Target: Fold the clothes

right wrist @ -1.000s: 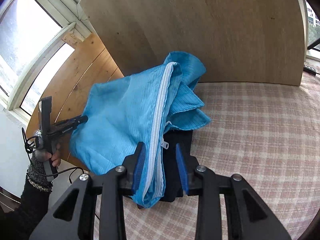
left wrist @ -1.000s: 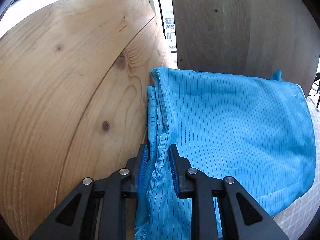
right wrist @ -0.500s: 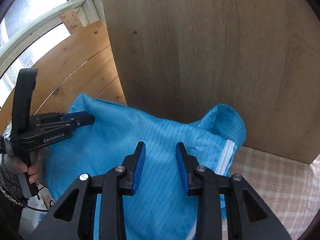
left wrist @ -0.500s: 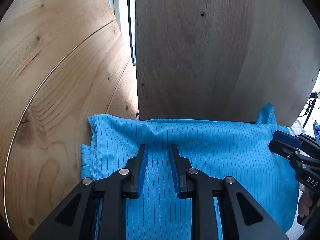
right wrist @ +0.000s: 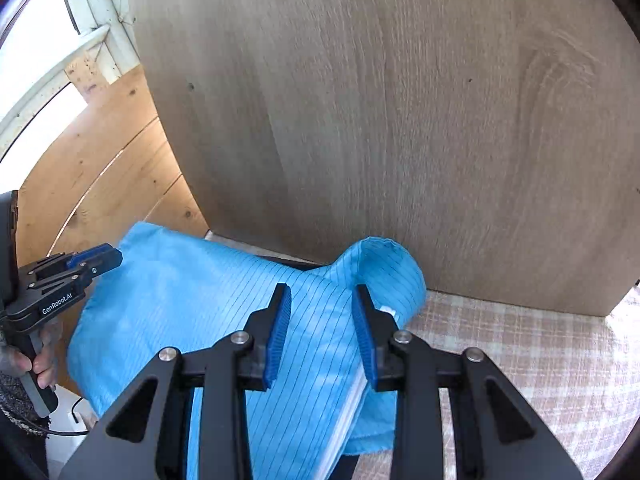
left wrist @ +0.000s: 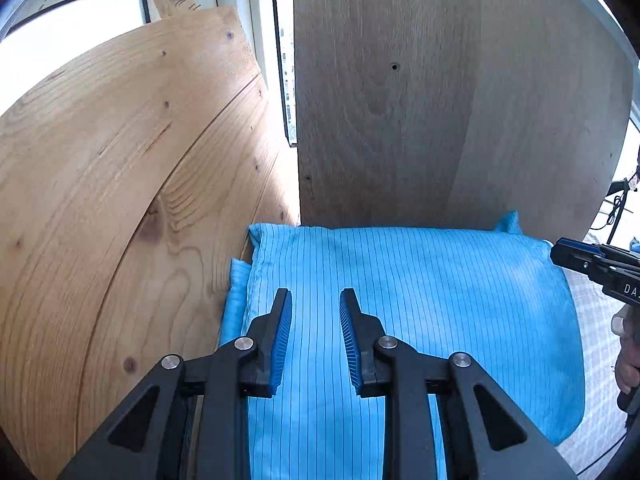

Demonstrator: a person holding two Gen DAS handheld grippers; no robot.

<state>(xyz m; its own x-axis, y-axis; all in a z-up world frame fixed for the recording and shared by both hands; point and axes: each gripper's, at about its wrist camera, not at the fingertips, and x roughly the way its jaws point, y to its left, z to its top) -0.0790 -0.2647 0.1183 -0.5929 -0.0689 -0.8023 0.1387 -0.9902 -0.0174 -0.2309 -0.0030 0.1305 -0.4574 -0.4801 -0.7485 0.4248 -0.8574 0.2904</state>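
A light-blue pinstriped garment [left wrist: 440, 300] lies folded flat, its far edge against the upright boards. My left gripper [left wrist: 315, 300] hovers over its left part; the jaws are opening and no fabric is pinched between the blue pads. My right gripper [right wrist: 321, 296] stands open over the garment [right wrist: 192, 292], near a rounded fold [right wrist: 384, 264] and the white zipper [right wrist: 348, 404]. Each gripper shows in the other's view: the right gripper [left wrist: 568, 248] at the garment's right edge, the left gripper [right wrist: 96, 258] at its left edge.
A grey-brown board [right wrist: 380, 120] stands upright right behind the garment. A pine panel [left wrist: 120, 200] leans on the left, with a window [left wrist: 60, 20] beyond it. A checked pink-and-white cloth [right wrist: 520, 360] covers the surface to the right. A person's hand [right wrist: 44, 364] holds the left handle.
The left gripper let go of the garment's edge and now hangs above it. The garment went from a held-up bunch to lying flat by the boards. The right gripper swung over it.
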